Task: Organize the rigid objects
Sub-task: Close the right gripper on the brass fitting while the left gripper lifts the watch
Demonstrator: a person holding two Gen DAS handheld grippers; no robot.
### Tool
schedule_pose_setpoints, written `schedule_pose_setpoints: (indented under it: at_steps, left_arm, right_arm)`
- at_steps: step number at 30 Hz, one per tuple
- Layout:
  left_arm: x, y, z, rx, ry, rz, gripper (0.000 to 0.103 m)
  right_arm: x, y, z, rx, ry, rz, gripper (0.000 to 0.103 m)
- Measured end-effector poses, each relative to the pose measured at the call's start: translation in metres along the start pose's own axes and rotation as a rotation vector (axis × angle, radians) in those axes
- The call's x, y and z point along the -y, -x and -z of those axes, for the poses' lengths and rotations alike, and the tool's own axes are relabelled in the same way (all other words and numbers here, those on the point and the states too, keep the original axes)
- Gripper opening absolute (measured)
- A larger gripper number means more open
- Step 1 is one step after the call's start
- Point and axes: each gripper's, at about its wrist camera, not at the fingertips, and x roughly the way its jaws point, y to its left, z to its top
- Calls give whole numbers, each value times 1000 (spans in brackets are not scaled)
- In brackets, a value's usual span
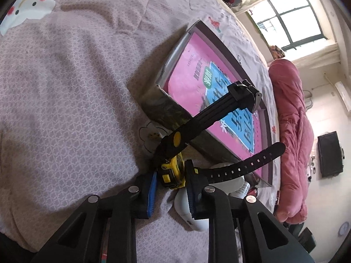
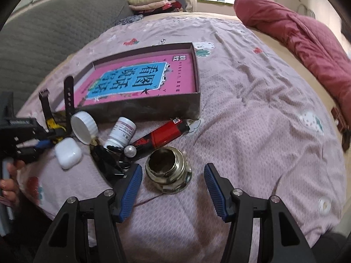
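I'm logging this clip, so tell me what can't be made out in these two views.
- Watch face: left wrist view, hidden by the left gripper pads clamping its yellow case.
- White earbud case: left wrist view, mostly behind the gripper's finger.
- Small white bottle label: right wrist view, print too small.
- Black items by the pearl bead: right wrist view, dark, partly behind the right gripper finger; unidentifiable.

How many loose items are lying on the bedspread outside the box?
6, others may be hidden: earbud case, white cap, pill bottle, red lighter, black clip with pearl, open jar.
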Motion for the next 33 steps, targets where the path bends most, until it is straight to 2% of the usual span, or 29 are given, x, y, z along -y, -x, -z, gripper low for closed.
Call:
schedule_pose_setpoints:
  at_steps: [5,10,15,23,33]
  left_arm:
    - [-3,0,1,18,-29,7,23]
    - [-6,0,0,27,-38,20,23]
    - [-6,2,-2,49,-56,22,21]
    - [2,5,-8,87,-151,2,19]
    - [13,28,1,132,-245,2,18]
  right_arm:
    - [-5,-11,2,-14,48,28,58]
    - [-6,-14,2,-5,67,36,43]
    - [-6,-11,1,11,69,18,43]
    - [-9,-1,-1,42,83,-1,43]
    - [-6,18,-4,102,46,-69,43]
